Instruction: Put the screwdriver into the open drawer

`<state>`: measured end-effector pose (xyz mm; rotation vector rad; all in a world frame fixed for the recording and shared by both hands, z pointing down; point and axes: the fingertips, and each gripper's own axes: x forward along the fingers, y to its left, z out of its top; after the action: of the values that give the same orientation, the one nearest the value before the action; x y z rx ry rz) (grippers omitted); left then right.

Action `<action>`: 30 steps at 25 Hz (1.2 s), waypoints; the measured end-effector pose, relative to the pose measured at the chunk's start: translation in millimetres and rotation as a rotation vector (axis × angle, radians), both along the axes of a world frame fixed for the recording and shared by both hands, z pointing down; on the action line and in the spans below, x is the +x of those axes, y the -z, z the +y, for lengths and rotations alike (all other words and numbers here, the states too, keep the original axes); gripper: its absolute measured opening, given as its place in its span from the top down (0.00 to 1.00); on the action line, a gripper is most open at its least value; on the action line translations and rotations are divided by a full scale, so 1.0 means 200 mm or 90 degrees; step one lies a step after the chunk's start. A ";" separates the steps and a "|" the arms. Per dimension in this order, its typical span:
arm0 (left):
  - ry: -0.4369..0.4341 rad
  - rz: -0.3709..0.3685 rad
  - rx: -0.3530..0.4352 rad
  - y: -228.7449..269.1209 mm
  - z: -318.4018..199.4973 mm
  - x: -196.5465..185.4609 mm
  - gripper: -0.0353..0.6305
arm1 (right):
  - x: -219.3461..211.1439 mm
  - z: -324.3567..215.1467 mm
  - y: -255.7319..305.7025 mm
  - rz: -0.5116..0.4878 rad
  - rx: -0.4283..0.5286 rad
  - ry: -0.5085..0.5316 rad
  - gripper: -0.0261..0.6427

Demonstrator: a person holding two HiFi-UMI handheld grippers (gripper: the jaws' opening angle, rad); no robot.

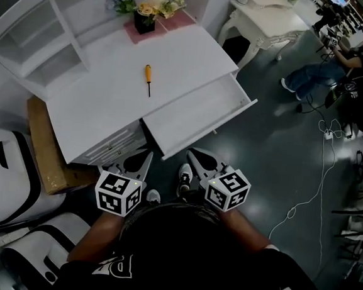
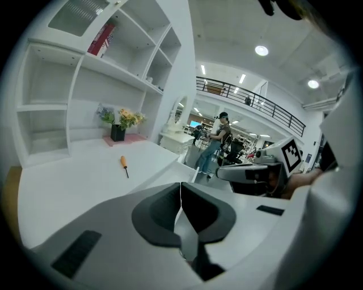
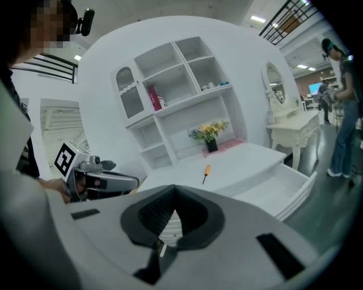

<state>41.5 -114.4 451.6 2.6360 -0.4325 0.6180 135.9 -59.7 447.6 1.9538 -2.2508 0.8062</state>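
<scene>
Two grippers, head view: left gripper [image 1: 139,159] and right gripper [image 1: 199,160] hover before the open drawer [image 1: 197,114]; screwdriver [image 1: 147,78] lies on worktop [image 1: 103,99], well apart from both.
Left gripper view: jaws clenched together, empty.
Right gripper view: jaws clenched together, empty.

Dark shirt [image 1: 178,254] with white lettering; left hand-held gripper [image 1: 148,153] and right hand-held gripper [image 1: 192,152] carry black-and-white marker cubes [image 1: 118,193]

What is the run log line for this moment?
stage: before pickup | screwdriver: on desk, untouched | drawer: open | left gripper: jaws shut, empty | right gripper: jaws shut, empty
</scene>
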 end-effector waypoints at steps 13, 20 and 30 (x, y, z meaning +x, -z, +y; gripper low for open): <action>0.072 -0.008 -0.005 0.01 -0.19 0.39 0.92 | 0.40 -0.28 0.01 -0.015 0.014 0.078 0.95; 0.148 -0.022 -0.005 0.02 -0.29 0.46 0.92 | 0.52 -0.41 0.01 -0.029 0.022 0.143 0.95; 0.218 -0.068 0.009 -0.03 -0.40 0.43 0.92 | 0.57 -0.56 -0.03 -0.052 0.024 0.193 0.95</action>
<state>126.9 -193.7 457.8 2.4650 -0.8987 0.6428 249.3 -172.4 453.9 1.5610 -2.5406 0.8214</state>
